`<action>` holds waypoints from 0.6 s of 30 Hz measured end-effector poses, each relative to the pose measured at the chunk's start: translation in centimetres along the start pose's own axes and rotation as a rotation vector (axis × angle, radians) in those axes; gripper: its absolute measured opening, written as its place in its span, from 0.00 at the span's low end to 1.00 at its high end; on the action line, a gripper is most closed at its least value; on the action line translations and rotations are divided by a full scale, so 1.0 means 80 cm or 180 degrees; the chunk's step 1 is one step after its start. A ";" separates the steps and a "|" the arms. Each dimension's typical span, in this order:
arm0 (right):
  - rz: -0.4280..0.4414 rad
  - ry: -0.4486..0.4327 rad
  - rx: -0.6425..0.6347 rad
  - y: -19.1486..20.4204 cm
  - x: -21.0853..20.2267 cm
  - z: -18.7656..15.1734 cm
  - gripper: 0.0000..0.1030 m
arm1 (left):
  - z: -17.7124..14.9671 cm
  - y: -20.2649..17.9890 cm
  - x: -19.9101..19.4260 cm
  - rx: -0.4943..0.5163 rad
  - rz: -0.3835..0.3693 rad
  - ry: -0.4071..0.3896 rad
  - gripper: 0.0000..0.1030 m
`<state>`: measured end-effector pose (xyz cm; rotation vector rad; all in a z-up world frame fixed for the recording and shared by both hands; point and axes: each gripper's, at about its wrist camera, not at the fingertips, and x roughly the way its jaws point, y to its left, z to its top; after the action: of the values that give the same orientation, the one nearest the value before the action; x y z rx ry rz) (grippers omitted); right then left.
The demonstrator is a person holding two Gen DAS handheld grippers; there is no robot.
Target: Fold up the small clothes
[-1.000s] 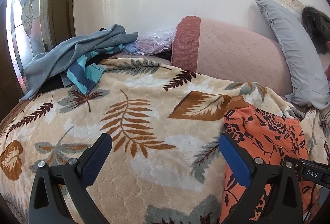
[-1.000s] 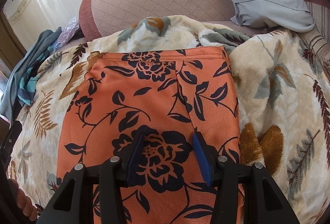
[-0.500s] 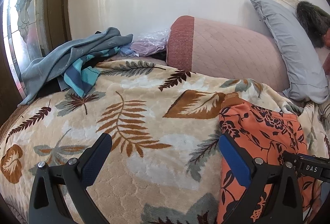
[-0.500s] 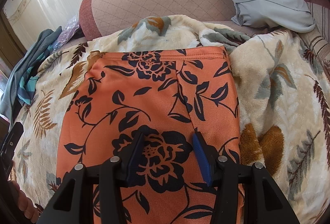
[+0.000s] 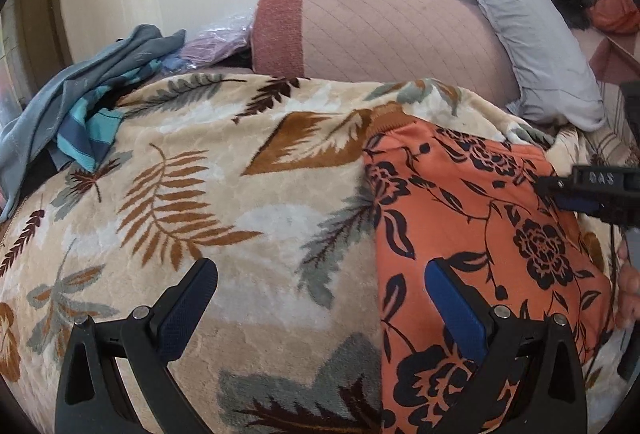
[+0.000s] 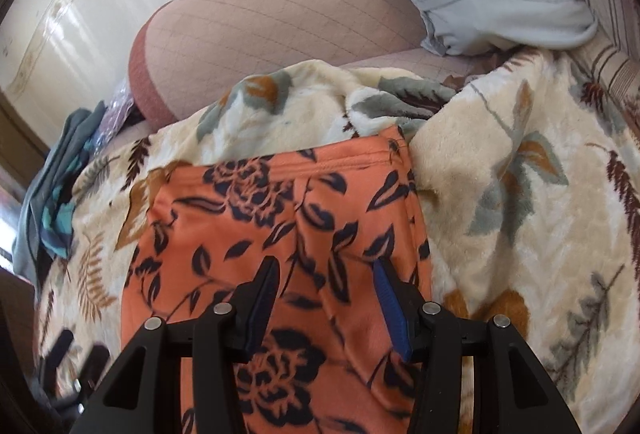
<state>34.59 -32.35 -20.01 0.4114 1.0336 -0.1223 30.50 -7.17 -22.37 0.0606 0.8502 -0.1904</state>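
Leaf blanket (image 5: 224, 194) under flat shorts (image 6: 280, 234). Left gripper (image 5: 320, 298) spread wide, right gripper (image 6: 324, 286) parted, both empty. Best: pinch hem corners, fold evenly.

At three o'clock in the left wrist view, the black plastic right gripper (image 5: 600, 190) bears small raised letters, blurred, seemingly "DAS". Nothing else is legible.

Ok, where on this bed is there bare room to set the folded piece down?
Bare leaf blanket lies left of the orange floral garment, up to the blue-grey clothes pile, and right of the garment in the right wrist view. The far edge is crowded: bolster, grey pillow.
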 end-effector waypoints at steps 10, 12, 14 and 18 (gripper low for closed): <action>-0.0117 0.0241 -0.0254 0.044 0.043 0.057 0.53 | -0.010 -0.006 0.028 0.0027 -0.0214 0.0320 1.00; 0.0089 0.0312 -0.0338 0.071 0.049 0.059 0.53 | -0.010 -0.004 0.029 -0.0007 -0.0263 0.0345 1.00; 0.0314 0.0471 -0.0450 0.104 0.065 0.056 0.53 | -0.010 -0.002 0.031 -0.0023 -0.0306 0.0355 1.00; 0.0376 0.0652 -0.0704 0.158 0.112 0.046 0.53 | -0.014 -0.008 0.031 0.0029 -0.0241 0.0302 1.00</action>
<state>45.83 -21.36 -22.52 0.2863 1.2073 0.1420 31.10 -8.04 -24.93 0.0462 0.9470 -0.2640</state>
